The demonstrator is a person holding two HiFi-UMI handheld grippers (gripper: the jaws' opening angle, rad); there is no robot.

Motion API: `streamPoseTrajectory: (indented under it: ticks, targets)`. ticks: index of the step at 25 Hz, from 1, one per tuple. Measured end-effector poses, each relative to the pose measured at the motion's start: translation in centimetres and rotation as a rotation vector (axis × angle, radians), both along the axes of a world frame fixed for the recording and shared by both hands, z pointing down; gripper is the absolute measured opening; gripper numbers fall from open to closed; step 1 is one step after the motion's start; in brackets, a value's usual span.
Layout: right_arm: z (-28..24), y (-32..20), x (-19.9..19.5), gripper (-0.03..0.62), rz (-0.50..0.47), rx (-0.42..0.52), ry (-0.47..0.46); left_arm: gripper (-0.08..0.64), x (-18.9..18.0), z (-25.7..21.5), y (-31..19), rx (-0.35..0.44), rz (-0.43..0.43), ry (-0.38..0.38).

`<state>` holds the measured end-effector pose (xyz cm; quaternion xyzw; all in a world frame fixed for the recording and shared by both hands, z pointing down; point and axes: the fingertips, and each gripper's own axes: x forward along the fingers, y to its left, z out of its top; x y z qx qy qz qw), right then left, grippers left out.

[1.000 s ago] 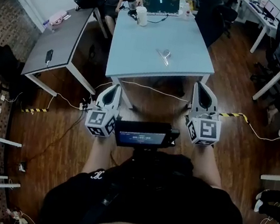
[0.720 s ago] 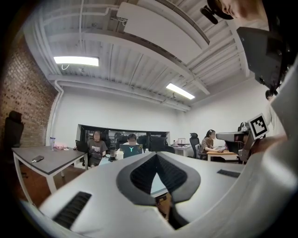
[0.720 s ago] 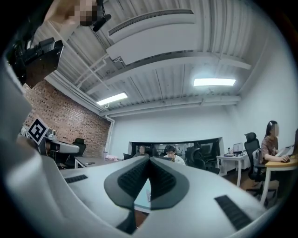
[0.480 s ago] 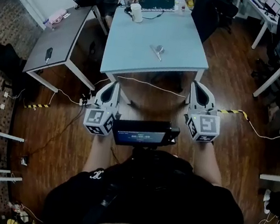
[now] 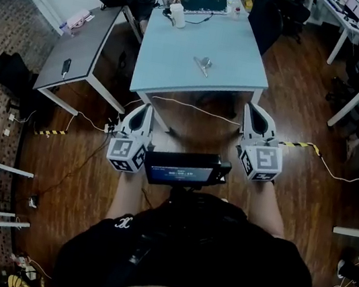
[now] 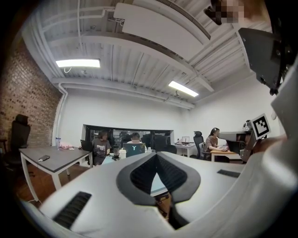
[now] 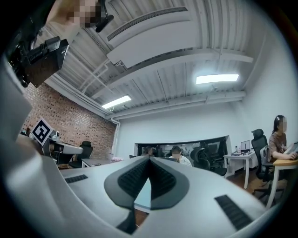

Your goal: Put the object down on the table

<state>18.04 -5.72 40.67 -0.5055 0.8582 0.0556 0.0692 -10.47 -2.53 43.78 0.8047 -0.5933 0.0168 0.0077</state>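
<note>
A small silvery object (image 5: 202, 63) lies near the middle of the light blue table (image 5: 178, 71) ahead of me. My left gripper (image 5: 143, 108) is held over the wooden floor short of the table's near edge, jaws shut with nothing between them. My right gripper (image 5: 258, 110) is level with it to the right, also shut and empty. In the left gripper view the left gripper (image 6: 156, 155) has its dark pads meeting at the tips. In the right gripper view the right gripper (image 7: 149, 159) looks the same. Neither gripper touches the table or the object.
A laptop (image 5: 203, 0) and a white cup (image 5: 178, 14) stand at the table's far end, where people sit. A grey table (image 5: 79, 48) stands to the left, desks and chairs to the right. Cables (image 5: 192, 109) and striped tape (image 5: 299, 146) run across the floor.
The blue table has shifted slightly up and left in the head view. Both grippers stay shut and empty in about the same place.
</note>
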Motion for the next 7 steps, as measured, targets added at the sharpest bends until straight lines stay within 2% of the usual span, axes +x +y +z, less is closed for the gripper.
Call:
streamPoseTrajectory:
  ticks: [7]
  targets:
    - [-0.10,0.38,0.27,-0.026,-0.010,0.006,0.000,-0.008,0.23,0.07,0.32,0.004,-0.005,0.000]
